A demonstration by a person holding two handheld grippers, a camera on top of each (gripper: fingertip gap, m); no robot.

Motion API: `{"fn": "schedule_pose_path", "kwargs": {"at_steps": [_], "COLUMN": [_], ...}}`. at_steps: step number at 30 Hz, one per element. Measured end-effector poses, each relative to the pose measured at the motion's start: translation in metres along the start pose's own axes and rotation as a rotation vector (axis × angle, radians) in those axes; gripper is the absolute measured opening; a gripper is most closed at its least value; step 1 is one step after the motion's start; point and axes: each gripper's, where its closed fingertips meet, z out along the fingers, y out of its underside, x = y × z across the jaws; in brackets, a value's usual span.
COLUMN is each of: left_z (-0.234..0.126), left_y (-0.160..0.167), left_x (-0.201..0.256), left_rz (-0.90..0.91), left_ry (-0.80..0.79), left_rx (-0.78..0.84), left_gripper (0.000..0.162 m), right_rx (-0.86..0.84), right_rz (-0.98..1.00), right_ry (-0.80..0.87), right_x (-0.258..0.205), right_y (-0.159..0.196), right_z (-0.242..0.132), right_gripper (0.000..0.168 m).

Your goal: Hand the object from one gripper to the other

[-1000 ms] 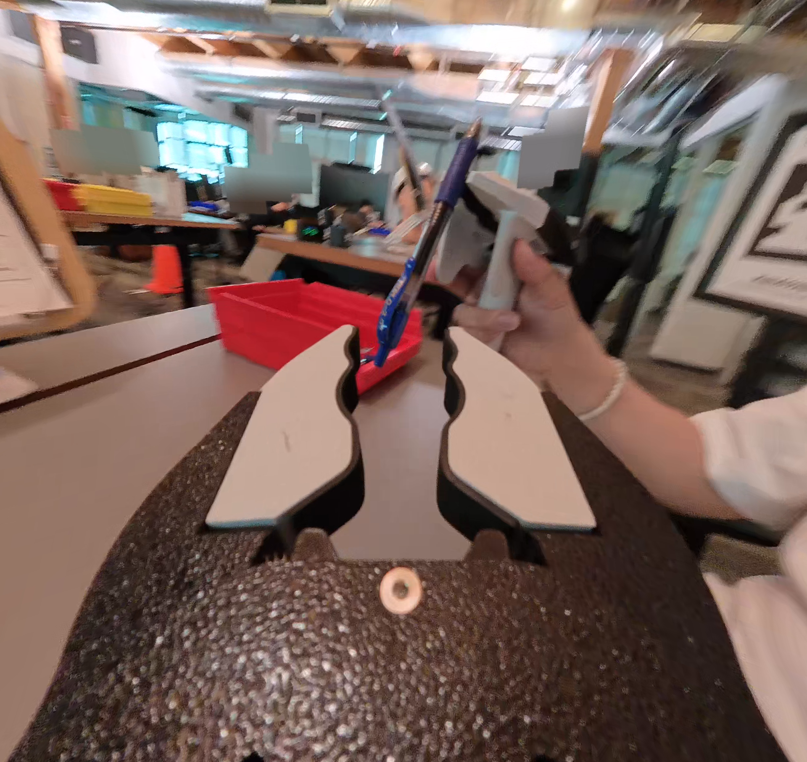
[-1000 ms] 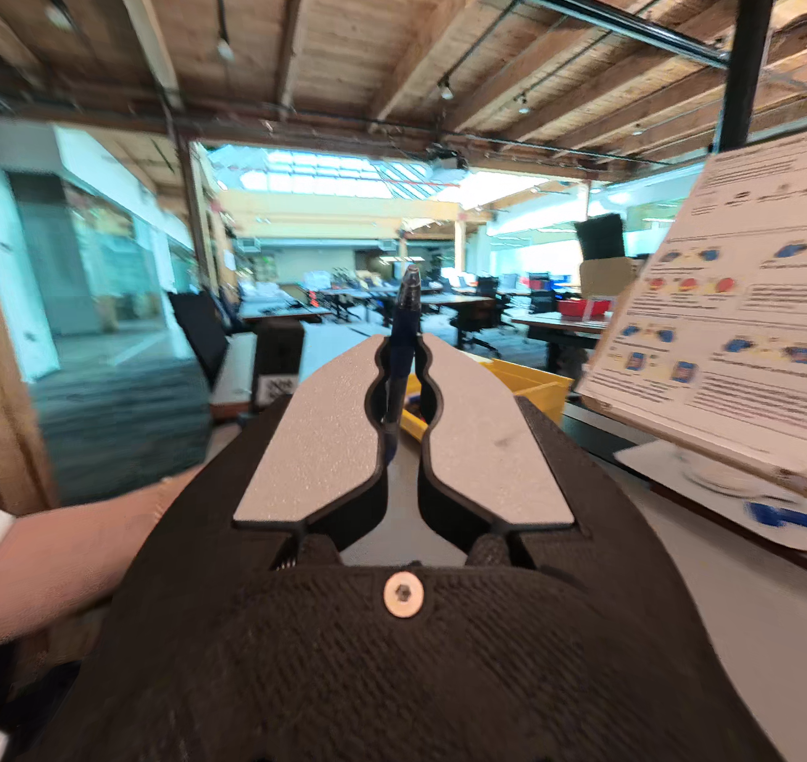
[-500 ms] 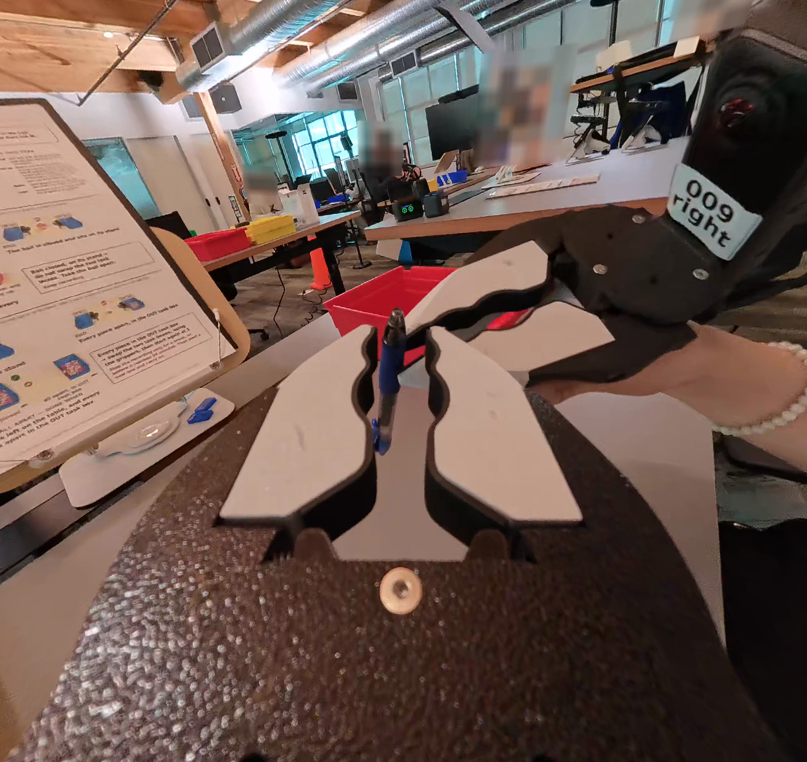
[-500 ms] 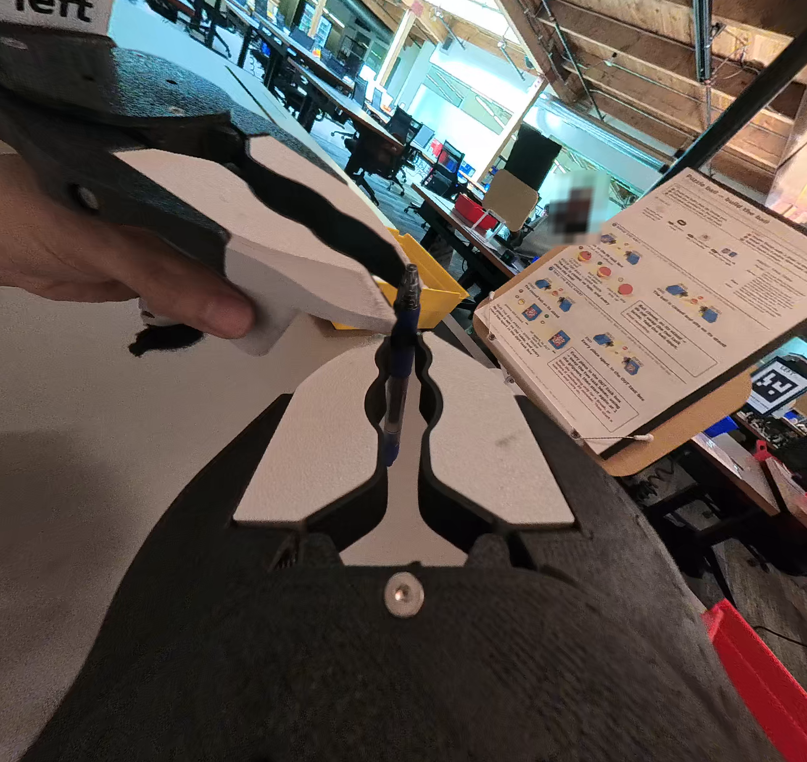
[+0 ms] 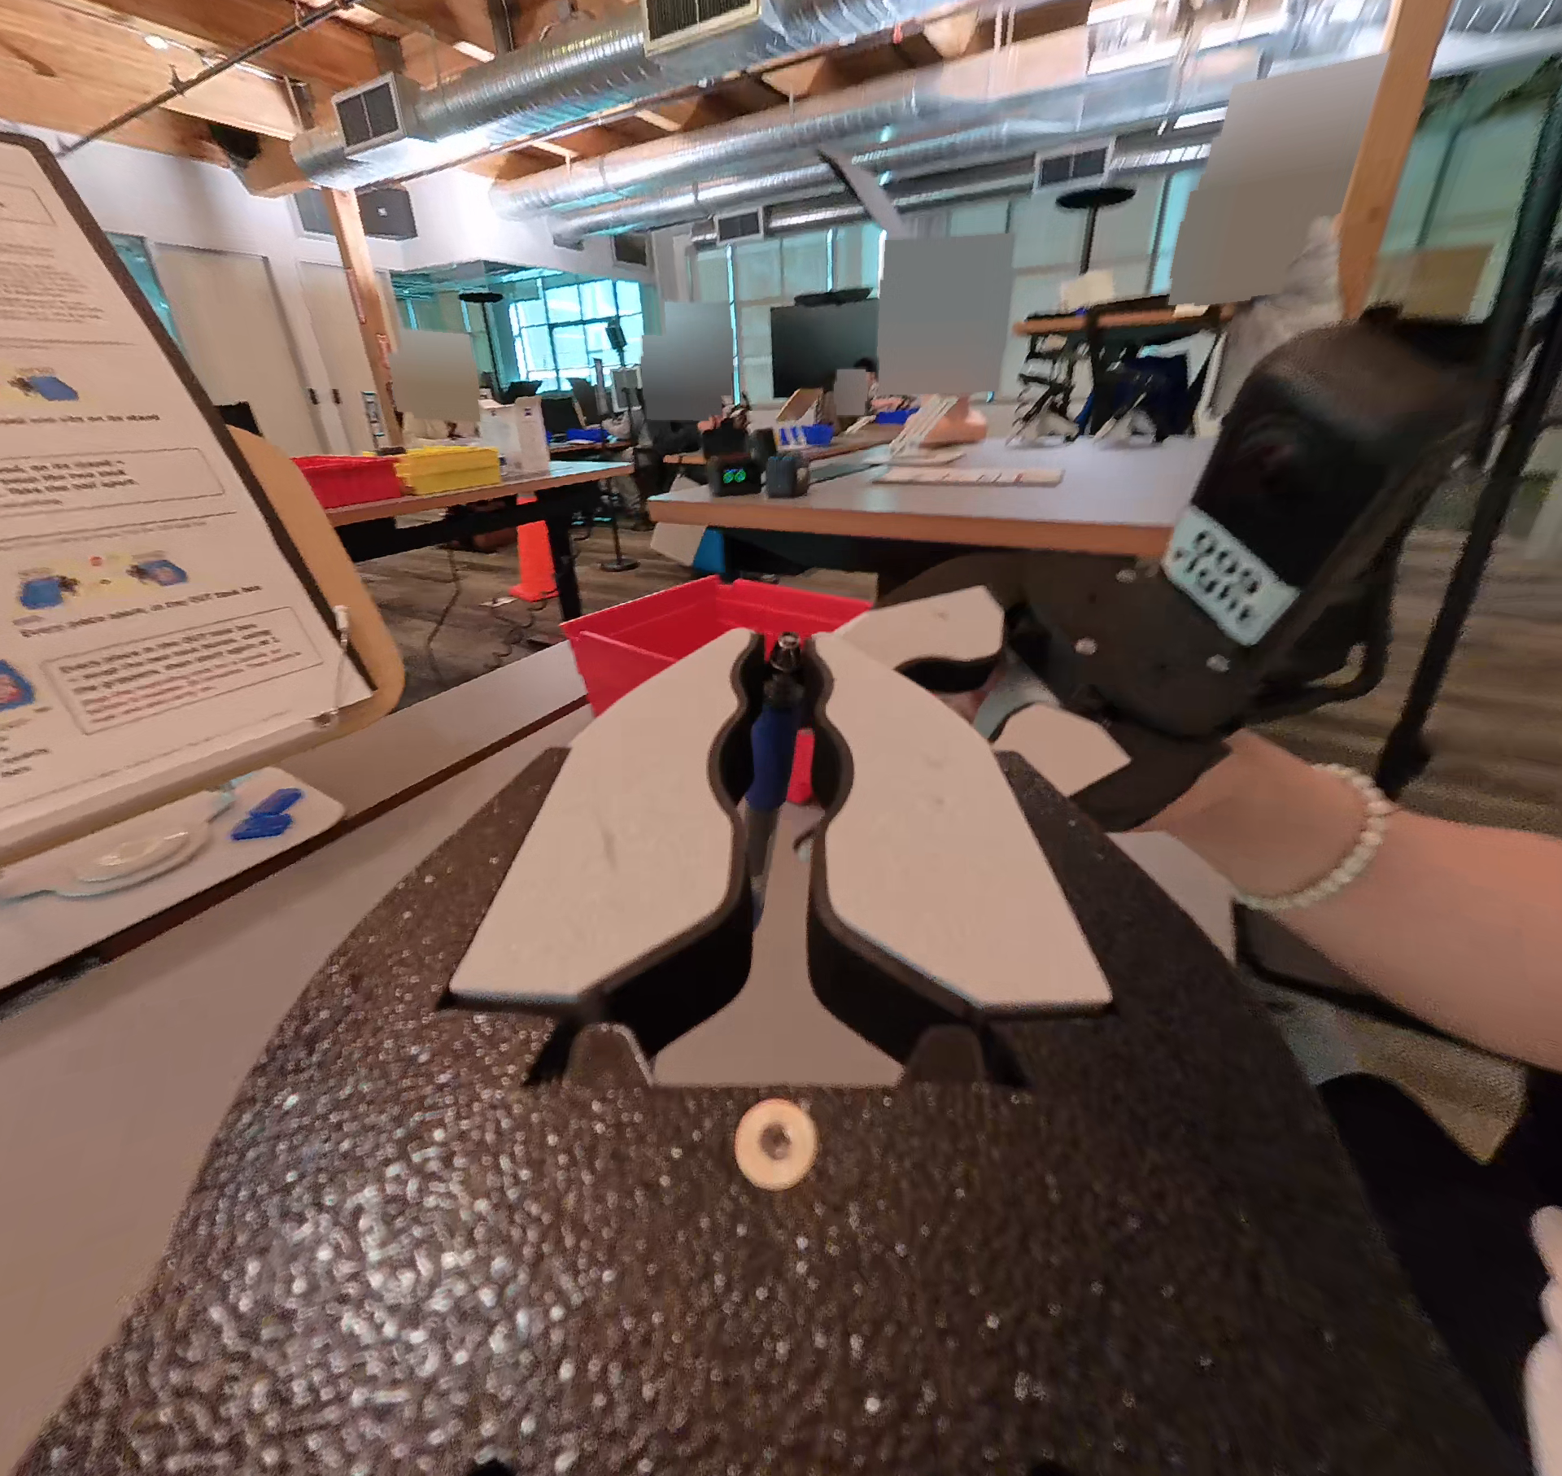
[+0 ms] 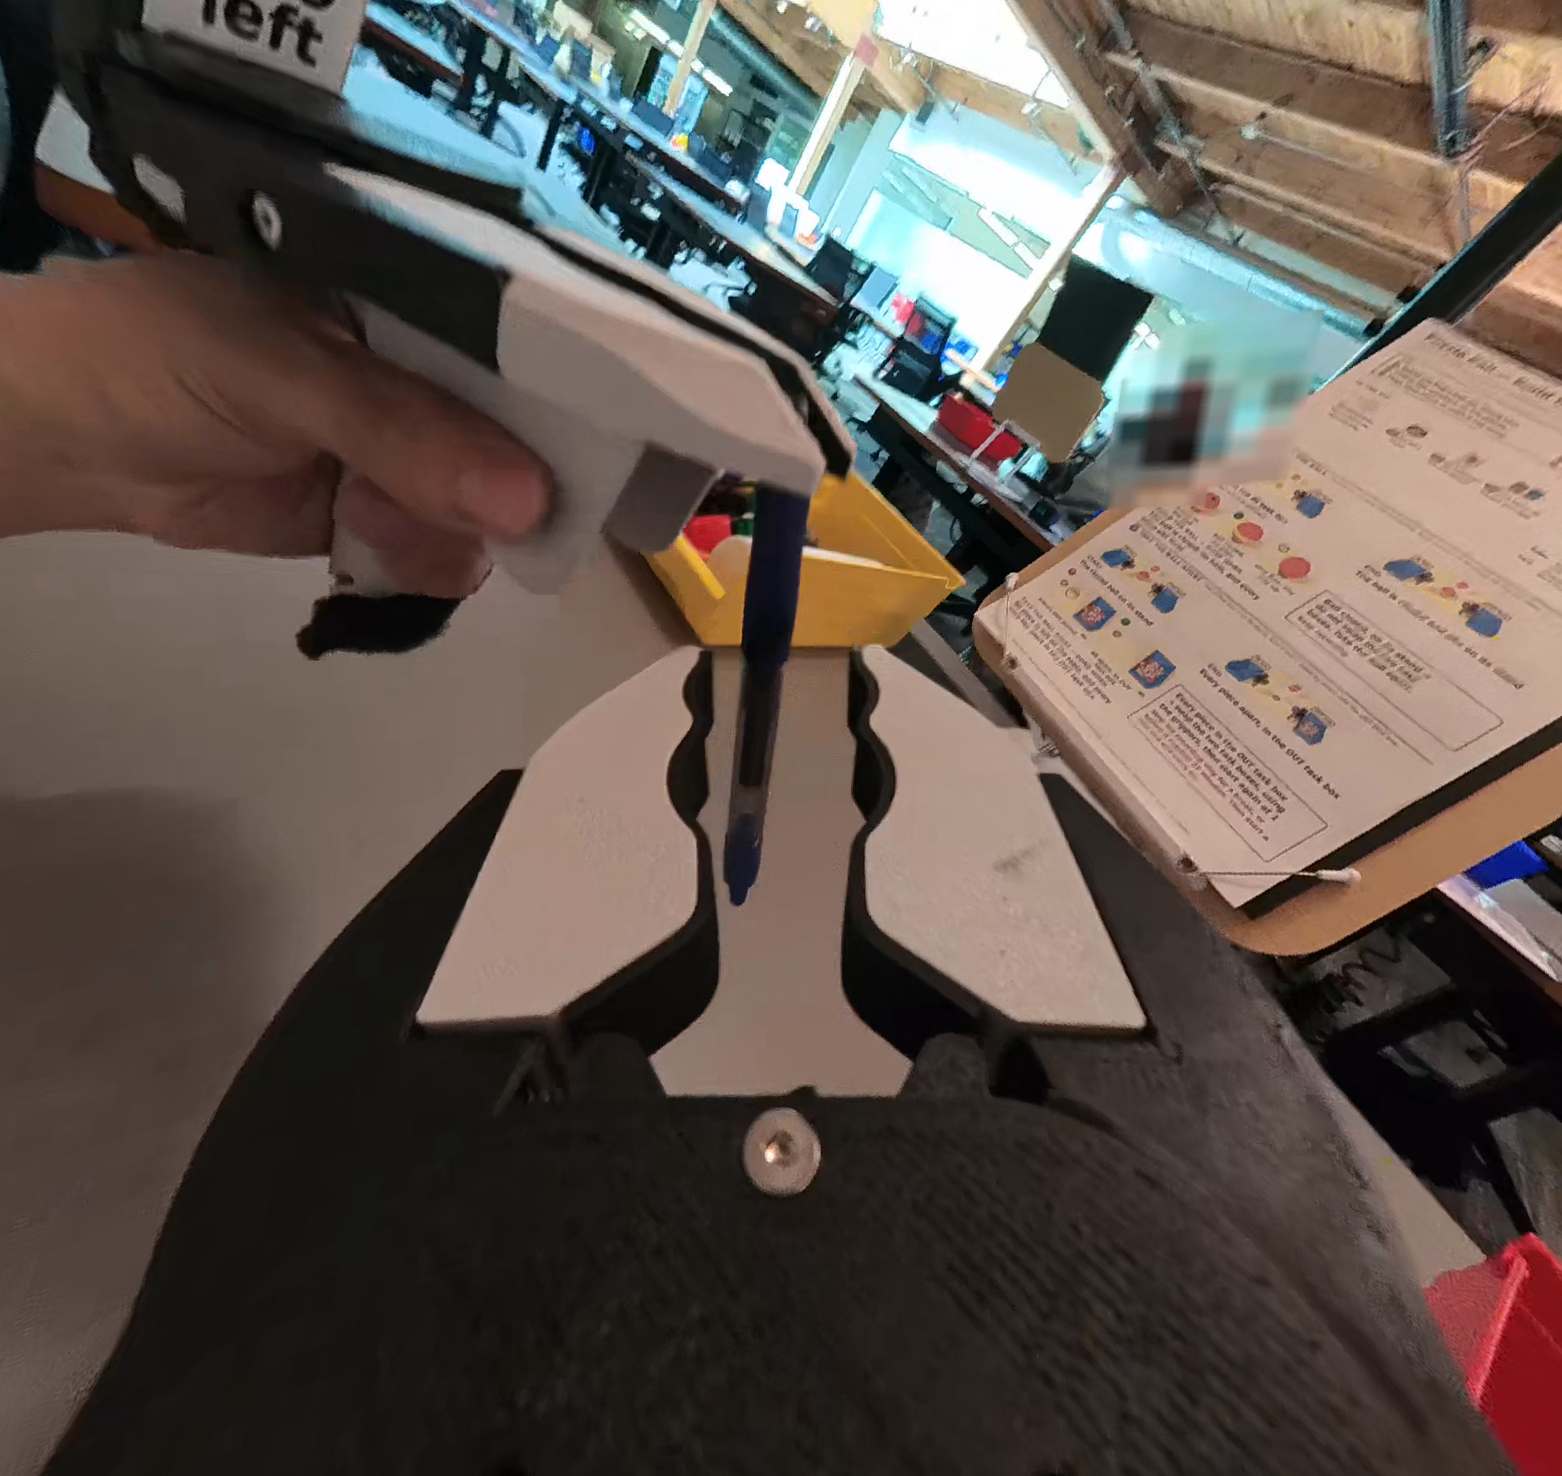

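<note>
A blue pen stands upright between the tips of my left gripper, which is shut on it. My right gripper shows just right of it in the left wrist view, with its jaws apart. In the right wrist view the pen hangs down from the left gripper. Its lower end sits in the gap of my open right gripper, touching neither finger. A hand holds each gripper.
A red bin stands on the grey table beyond my left gripper. A yellow bin with small parts is behind the pen. A tilted instruction board stands to one side, with small blue pieces at its foot.
One second ago my right gripper held the pen and the left was open. The left closed on the pen, and the right has now opened and let go.
</note>
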Motion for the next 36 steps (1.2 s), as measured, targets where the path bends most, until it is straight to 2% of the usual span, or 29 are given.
{"fn": "schedule_pose_path", "kwargs": {"at_steps": [1,5,7,8,12,16,19,21,24,26,30,33,35,36], "left_z": [-0.002,-0.014,-0.021,-0.024,-0.028,-0.026,-0.028,-0.028,-0.019,-0.015,-0.009,-0.006,-0.005,-0.004], "left_y": [-0.003,-0.024,-0.032,-0.034,-0.038,-0.037,-0.040,-0.038,-0.013,-0.001,0.015,0.030,0.032,0.033], "left_x": [-0.001,-0.009,-0.014,-0.016,-0.018,-0.017,-0.016,-0.012,-0.008,0.000,0.009,0.012,0.015,0.015], "left_rz": [-0.035,-0.174,-0.234,-0.256,-0.275,-0.259,-0.202,-0.147,-0.103,-0.127,-0.209,-0.191,-0.165,-0.150], "left_ry": [0.011,0.023,0.035,0.042,0.048,0.039,0.020,0.030,0.068,0.145,0.240,0.260,0.278,0.276], "left_rx": [0.021,0.145,0.192,0.203,0.218,0.209,0.224,0.213,0.066,0.019,-0.032,-0.095,-0.092,-0.089], "left_gripper": [0.008,0.008,0.008,0.008,0.008,0.008,0.009,0.028,0.041,0.030,0.026,0.024,0.011,0.011], "right_rx": [-0.016,-0.040,-0.048,-0.055,-0.020,-0.047,0.005,0.082,0.219,0.254,0.245,0.239,0.229,0.229], "right_rz": [0.011,0.098,0.109,0.106,0.075,0.090,0.216,0.339,0.526,0.579,0.611,0.647,0.661,0.671], "right_ry": [-0.033,-0.106,-0.103,-0.100,-0.116,-0.134,-0.192,-0.236,-0.296,-0.326,-0.402,-0.466,-0.468,-0.465], "right_x": [-0.002,-0.006,-0.004,-0.003,-0.010,-0.015,-0.017,-0.017,-0.009,-0.008,-0.016,-0.025,-0.028,-0.027], "right_y": [0.004,0.019,0.024,0.027,0.023,0.025,0.021,0.012,-0.008,-0.013,-0.013,-0.014,-0.012,-0.011], "right_z": [0.000,0.000,0.002,0.002,0.005,0.010,0.009,0.006,-0.001,-0.005,-0.006,-0.005,-0.002,-0.002], "right_gripper": [0.024,0.037,0.036,0.035,0.011,0.010,0.010,0.010,0.010,0.011,0.011,0.010,0.010,0.010]}}
